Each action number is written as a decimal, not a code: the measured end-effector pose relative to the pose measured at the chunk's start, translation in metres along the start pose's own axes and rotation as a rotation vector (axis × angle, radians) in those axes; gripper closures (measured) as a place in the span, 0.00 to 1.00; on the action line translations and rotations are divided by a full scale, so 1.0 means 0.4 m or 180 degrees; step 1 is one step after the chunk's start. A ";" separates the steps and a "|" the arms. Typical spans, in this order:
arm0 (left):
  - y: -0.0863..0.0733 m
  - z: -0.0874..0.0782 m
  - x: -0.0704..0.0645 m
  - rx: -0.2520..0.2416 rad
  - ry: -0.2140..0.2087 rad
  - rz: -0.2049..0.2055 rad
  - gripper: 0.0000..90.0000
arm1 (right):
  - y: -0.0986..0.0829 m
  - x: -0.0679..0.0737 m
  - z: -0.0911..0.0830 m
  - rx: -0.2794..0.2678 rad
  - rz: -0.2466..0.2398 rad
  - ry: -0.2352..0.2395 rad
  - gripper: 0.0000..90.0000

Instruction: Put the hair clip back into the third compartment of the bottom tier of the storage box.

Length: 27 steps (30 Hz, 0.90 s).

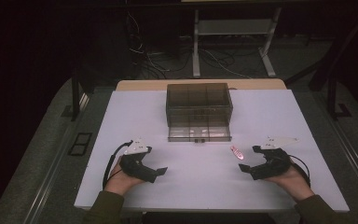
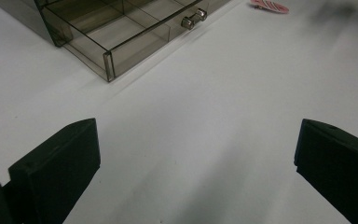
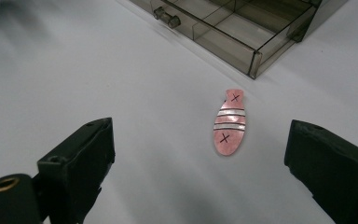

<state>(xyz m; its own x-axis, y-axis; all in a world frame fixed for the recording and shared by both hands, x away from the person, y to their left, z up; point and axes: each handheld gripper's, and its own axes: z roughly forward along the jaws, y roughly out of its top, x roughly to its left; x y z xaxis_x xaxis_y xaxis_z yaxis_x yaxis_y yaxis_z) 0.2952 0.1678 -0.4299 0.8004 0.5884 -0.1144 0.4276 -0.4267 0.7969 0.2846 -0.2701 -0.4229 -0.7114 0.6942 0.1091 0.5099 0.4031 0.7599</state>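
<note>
Pink fish-shaped clip (image 3: 229, 122) lies on the white table (image 3: 98, 74) between wide-apart jaws; smoky drawer box (image 3: 247, 28) beyond, open.

Dim room, white table lit from above.
The white table (image 1: 121, 121) sits on a tan base (image 1: 140, 85) over grey floor (image 1: 42, 154). Beyond the far edge stand a pale metal desk frame (image 1: 233, 28) and tangled cables (image 1: 154, 60); the far wall is too dark to read, perhaps black.
</note>
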 end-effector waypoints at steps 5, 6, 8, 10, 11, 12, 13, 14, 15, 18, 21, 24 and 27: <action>0.000 0.000 0.000 -0.0005 -0.0001 -0.0003 0.00 | 0.004 -0.005 0.003 0.0013 0.0019 0.0012 0.08; -0.001 0.000 0.000 -0.0006 0.0000 -0.0003 0.00 | 0.004 -0.005 0.003 0.0013 0.0019 0.0012 0.08; -0.001 0.000 0.000 -0.0008 0.0008 -0.0003 0.00 | 0.007 -0.006 0.005 0.0019 0.0026 0.0015 0.08; -0.001 0.000 0.000 -0.0010 0.0010 -0.0001 0.00 | 0.010 -0.009 0.008 0.0028 0.0037 0.0016 0.08; -0.001 0.000 0.000 -0.0008 0.0012 0.0001 0.00 | 0.010 -0.009 0.008 0.0028 0.0037 0.0016 0.08; -0.001 -0.001 0.000 -0.0007 0.0011 -0.0001 0.00 | 0.012 -0.010 0.009 0.0033 0.0032 0.0019 0.08; -0.001 -0.001 0.001 -0.0008 0.0009 0.0000 0.00 | 0.016 -0.012 0.011 0.0044 0.0041 0.0018 0.08; -0.001 -0.001 0.001 -0.0009 0.0009 0.0000 0.00 | 0.016 -0.012 0.011 0.0044 0.0041 0.0018 0.08; -0.001 -0.002 0.001 -0.0010 0.0008 0.0000 0.00 | 0.020 -0.014 0.014 0.0043 0.0032 0.0025 0.08; -0.001 -0.002 0.000 -0.0010 0.0002 -0.0011 0.00 | 0.023 -0.015 0.015 0.0043 0.0038 0.0015 0.08; -0.001 -0.002 0.001 -0.0012 -0.0001 -0.0008 0.00 | 0.027 -0.018 0.018 0.0048 0.0044 0.0013 0.08; -0.001 -0.002 0.001 -0.0020 -0.0002 -0.0014 0.00 | 0.031 -0.021 0.022 0.0042 0.0046 0.0014 0.08; -0.001 -0.002 0.001 -0.0029 -0.0006 -0.0009 0.00 | 0.036 -0.024 0.026 0.0034 0.0068 0.0023 0.08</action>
<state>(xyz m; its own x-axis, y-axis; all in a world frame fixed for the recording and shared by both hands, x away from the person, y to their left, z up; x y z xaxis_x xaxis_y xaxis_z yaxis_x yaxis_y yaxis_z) 0.2950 0.1689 -0.4299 0.8000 0.5884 -0.1177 0.4260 -0.4187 0.8020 0.3039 -0.2649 -0.4196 -0.7038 0.6985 0.1298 0.5301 0.3947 0.7505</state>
